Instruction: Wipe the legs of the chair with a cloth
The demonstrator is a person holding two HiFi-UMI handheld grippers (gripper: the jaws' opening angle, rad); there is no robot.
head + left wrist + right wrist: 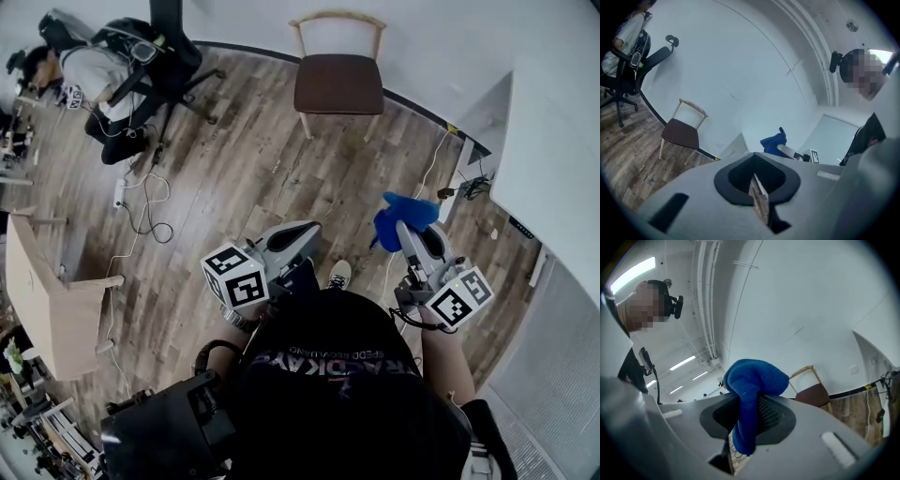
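Observation:
A wooden chair (pixel 337 80) with a dark brown seat stands by the far wall, well ahead of both grippers. My right gripper (pixel 405 227) is shut on a blue cloth (pixel 401 216), which bunches above the jaws. In the right gripper view the blue cloth (pixel 752 383) hangs down between the jaws, and the chair (pixel 812 391) shows small behind it. My left gripper (pixel 302 232) is shut with nothing in it, held at waist height. The left gripper view shows the chair (pixel 682 131) far off at the left and the cloth (pixel 774 140) to the right.
An office chair (pixel 155 56) with a seated person is at the far left. Cables (pixel 142 202) trail over the wood floor. A light wooden piece of furniture (pixel 47 300) stands at the left. A white wall (pixel 553 141) and more cables (pixel 469 186) are at the right.

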